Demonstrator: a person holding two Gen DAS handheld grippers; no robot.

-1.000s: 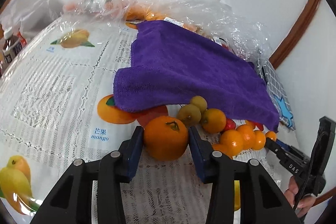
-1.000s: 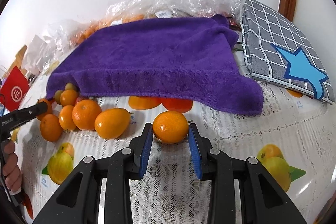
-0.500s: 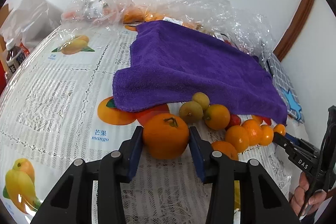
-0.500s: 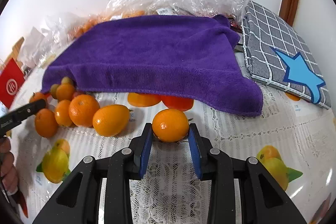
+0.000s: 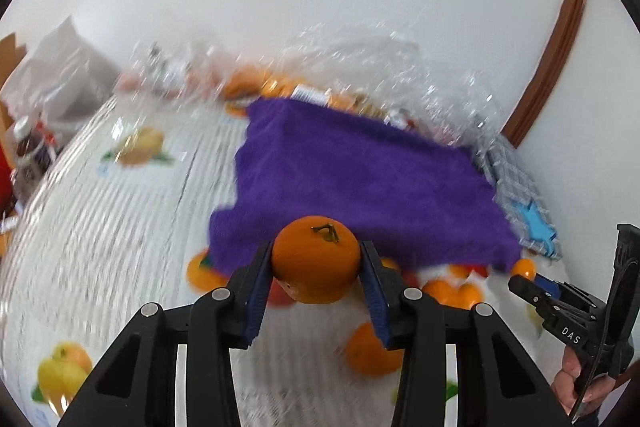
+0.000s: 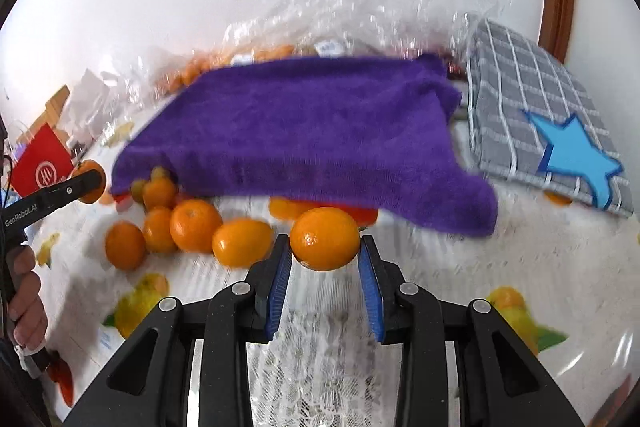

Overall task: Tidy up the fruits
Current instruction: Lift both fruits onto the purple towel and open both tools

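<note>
Purple towel [image 6: 304,131] spread mid-table on white lace tablecloth [image 6: 320,359] with printed fruit pictures. Grey checked cushion [image 6: 532,107] with blue star at right. Crinkled clear plastic bags [image 6: 340,11] far, against wall. Red bag [image 6: 40,163] far left.

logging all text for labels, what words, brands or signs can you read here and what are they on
"DAS": on the right tool, seen from the left wrist.
"GenRobot.AI": on the left tool, seen from the right wrist.
White round logo, no readable words: red bag.
Tablecloth print and packet labels: too blurred.
</note>
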